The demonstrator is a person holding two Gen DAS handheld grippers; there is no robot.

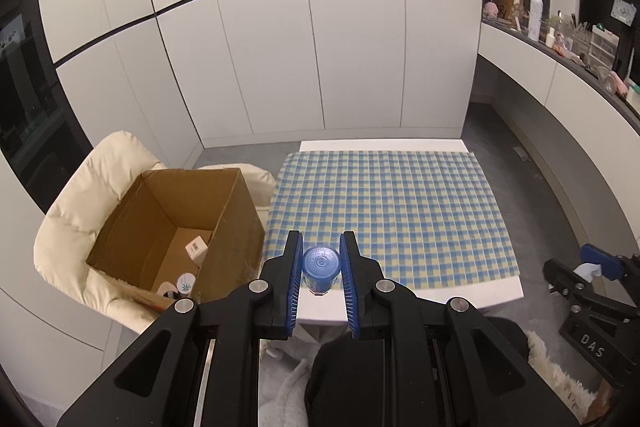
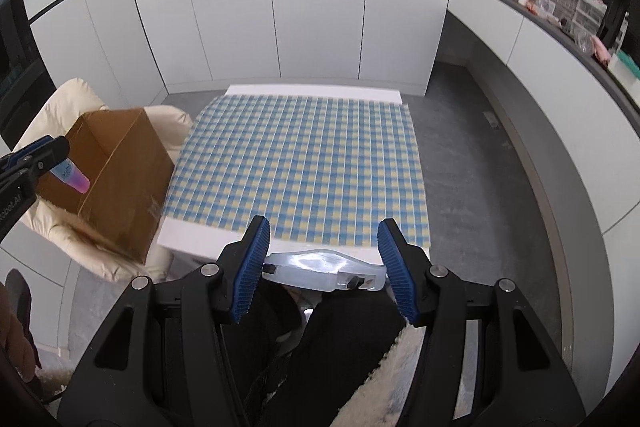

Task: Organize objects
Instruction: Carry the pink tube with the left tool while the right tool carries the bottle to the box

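Note:
My left gripper (image 1: 320,241) is shut on a small blue bottle (image 1: 320,267), seen end-on between the blue pads above the table's near edge. In the right wrist view the same bottle (image 2: 73,177) shows blue fading to pink, hanging from the left gripper (image 2: 48,151) in front of the cardboard box (image 2: 120,163). My right gripper (image 2: 324,225) is shut on a clear plastic case (image 2: 320,269) that spans the gap between both pads. The open box (image 1: 176,223) sits on a cream armchair (image 1: 80,211) left of the table and holds several small items.
A white table (image 1: 480,291) covered by a blue-and-yellow checked cloth (image 1: 384,203) lies ahead. White cabinet fronts stand behind it. A dark counter (image 1: 580,55) crowded with bottles and small things runs along the right. The person's dark trousers and a fluffy rug are below the grippers.

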